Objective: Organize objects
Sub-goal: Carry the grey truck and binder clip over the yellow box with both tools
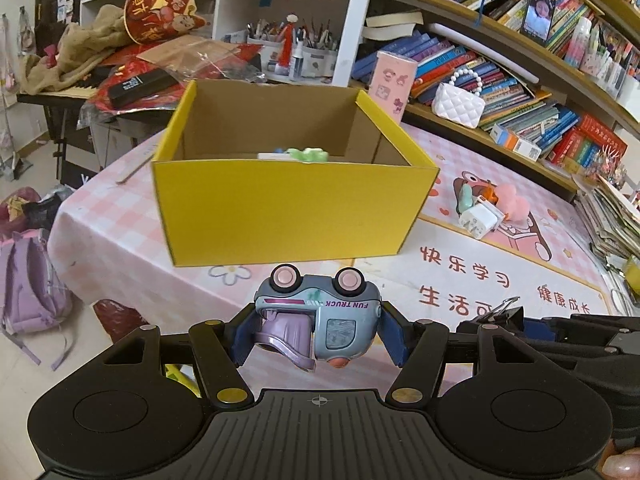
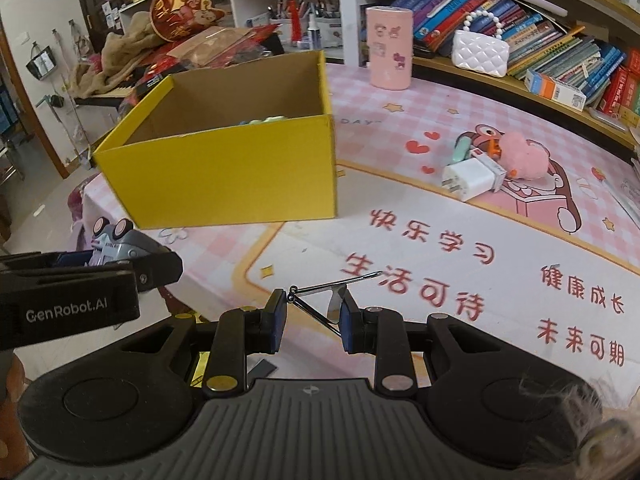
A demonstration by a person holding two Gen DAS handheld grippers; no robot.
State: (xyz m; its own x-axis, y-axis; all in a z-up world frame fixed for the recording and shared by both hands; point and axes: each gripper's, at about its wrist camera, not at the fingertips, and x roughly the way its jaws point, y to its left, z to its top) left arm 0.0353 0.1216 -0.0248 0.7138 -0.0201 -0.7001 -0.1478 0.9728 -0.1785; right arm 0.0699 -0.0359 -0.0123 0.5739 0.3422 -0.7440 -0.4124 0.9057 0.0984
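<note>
Your left gripper (image 1: 316, 334) clamps its fingers on an upside-down toy truck (image 1: 320, 320) just before the yellow box (image 1: 288, 208), while your right gripper (image 2: 313, 322) pinches a binder clip (image 2: 332, 300) above the surface (image 2: 440, 220).

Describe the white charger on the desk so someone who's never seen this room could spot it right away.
Start at the big yellow box on the pink desk mat. To its right lies a small cluster of items on the cartoon print. The white charger is the blocky cube with metal prongs at the cluster's front, beside a fluffy pink plush and a mint-green item.
</note>
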